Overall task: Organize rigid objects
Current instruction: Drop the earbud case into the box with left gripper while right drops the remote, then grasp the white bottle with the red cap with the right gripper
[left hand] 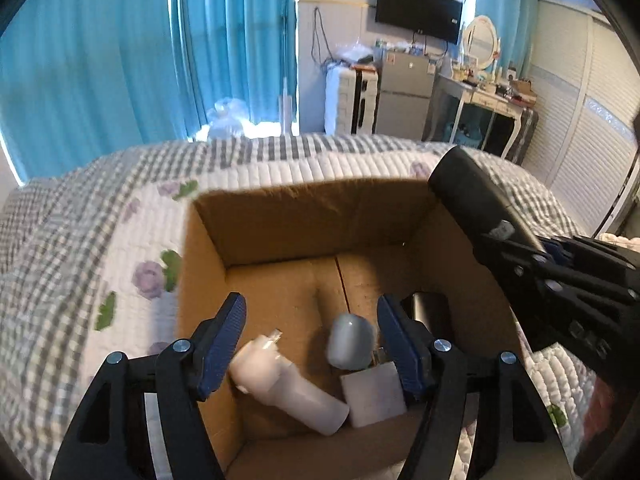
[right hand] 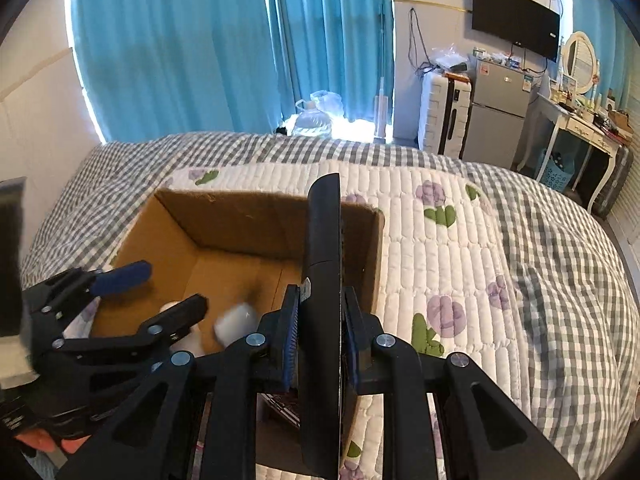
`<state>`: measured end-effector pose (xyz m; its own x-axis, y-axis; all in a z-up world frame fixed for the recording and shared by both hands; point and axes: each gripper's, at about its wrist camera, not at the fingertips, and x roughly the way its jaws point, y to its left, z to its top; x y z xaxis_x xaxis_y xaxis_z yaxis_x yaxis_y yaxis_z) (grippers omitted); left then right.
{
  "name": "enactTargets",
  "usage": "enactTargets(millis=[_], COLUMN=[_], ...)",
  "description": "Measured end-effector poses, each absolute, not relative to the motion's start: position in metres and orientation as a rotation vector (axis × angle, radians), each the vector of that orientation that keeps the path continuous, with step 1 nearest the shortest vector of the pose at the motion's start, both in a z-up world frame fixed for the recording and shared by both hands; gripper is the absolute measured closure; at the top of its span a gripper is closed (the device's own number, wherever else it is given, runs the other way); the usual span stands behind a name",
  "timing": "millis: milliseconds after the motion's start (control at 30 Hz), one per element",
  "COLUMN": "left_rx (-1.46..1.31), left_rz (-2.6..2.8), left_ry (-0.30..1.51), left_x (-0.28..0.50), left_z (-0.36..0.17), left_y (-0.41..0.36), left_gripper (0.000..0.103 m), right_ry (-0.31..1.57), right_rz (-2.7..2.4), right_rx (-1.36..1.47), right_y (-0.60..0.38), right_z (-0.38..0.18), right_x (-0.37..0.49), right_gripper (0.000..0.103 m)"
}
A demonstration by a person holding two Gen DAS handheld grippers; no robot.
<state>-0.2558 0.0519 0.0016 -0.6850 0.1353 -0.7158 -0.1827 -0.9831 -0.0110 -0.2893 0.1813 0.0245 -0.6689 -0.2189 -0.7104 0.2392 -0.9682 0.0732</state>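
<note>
The right claw (right hand: 320, 340) is closed on a flat black device (right hand: 324, 240), which stands on its edge between the two pads and reaches out above the near right corner of the cardboard box (right hand: 248, 220). I think it is held upright like this so it can slide down into the narrow free space by the right wall of the box. The left claw (left hand: 310, 340) is open and holds nothing; it hangs above the near part of the box, probably ready to steady it or to shift the things inside.

On the bottom of the box, under the left claw, lie a white bottle (left hand: 288, 388), a grey rounded case (left hand: 350, 340), a pale flat block (left hand: 374, 396) and a dark shiny thing (left hand: 430, 310) by the right wall. The box itself sits on the bed (right hand: 460, 240), on a quilt with purple flowers.
</note>
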Motion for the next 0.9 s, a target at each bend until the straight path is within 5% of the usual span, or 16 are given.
enactTargets(millis=[500,533,633,700,900], left_rx=[-1.06,-1.058,-1.044,-1.033,-1.125], left_rz=[2.867,2.864,2.857,2.875,2.855], left_ry=[0.076,0.073,0.064,0.069,-0.004], left_x=[-0.219,-0.215,-0.2,-0.185,-0.152], left_z=[0.012,0.012,0.017,0.02,0.004], left_y=[-0.004,-0.004,-0.003,-0.003,-0.014], left_gripper=[0.033,0.033,0.029,0.016,0.015], right_ry=[0.048,0.06,0.09,0.081,0.061], right_rz=[-2.591,-2.595,-2.655,-2.684,-2.727], right_rx=[1.219,1.206,1.101,1.057,1.015], right_y=[0.145,0.146,0.153,0.16,0.18], right_z=[-0.017,-0.016,0.003,0.019,0.05], right_x=[-0.307,-0.304,-0.285,-0.273,-0.213], right_gripper=[0.082,0.08,0.044,0.041,0.028])
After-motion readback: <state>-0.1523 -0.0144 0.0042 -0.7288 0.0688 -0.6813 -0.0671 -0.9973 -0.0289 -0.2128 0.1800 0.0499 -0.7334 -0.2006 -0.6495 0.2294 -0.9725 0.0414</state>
